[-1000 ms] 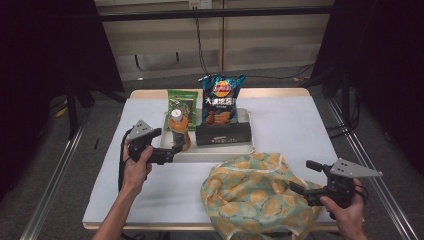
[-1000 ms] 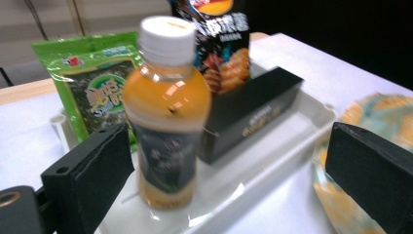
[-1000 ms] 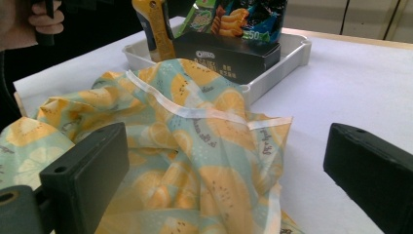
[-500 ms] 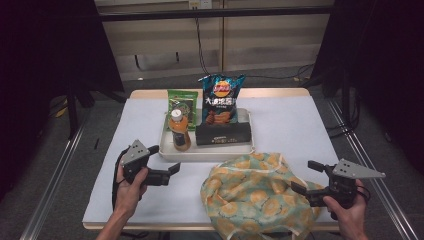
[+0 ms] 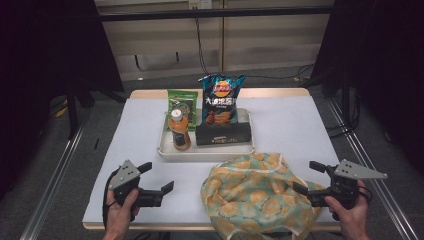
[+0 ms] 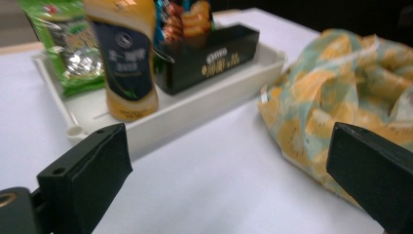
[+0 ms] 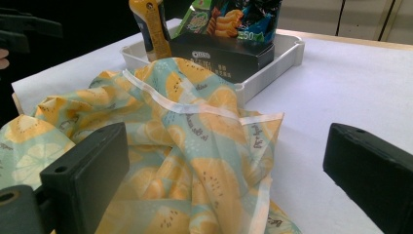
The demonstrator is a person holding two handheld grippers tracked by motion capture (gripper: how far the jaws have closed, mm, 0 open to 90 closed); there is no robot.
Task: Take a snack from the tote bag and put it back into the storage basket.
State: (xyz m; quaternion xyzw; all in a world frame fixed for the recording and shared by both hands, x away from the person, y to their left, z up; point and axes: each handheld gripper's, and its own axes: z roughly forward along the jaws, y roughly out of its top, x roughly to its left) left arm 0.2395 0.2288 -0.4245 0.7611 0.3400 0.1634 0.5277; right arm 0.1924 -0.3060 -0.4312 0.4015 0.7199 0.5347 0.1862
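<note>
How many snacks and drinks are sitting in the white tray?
4: an orange bottle front left, a green packet behind it, a blue chip bag at the back, a black box in front. More may hide behind.

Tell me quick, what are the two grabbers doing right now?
Left gripper: open, holding nothing, above the white table.
Right gripper: open, holding nothing, beside the fruit-print bag.

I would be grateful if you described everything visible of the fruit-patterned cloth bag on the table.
The cloth bag is thin, soft-looking fabric, pale teal printed with orange citrus slices, with a white hem strip along its edge. It lies crumpled and slumped in loose folds on the white table at the near edge, just in front of the tray. The right gripper sits open at its right side, the left gripper open and apart from it.
</note>
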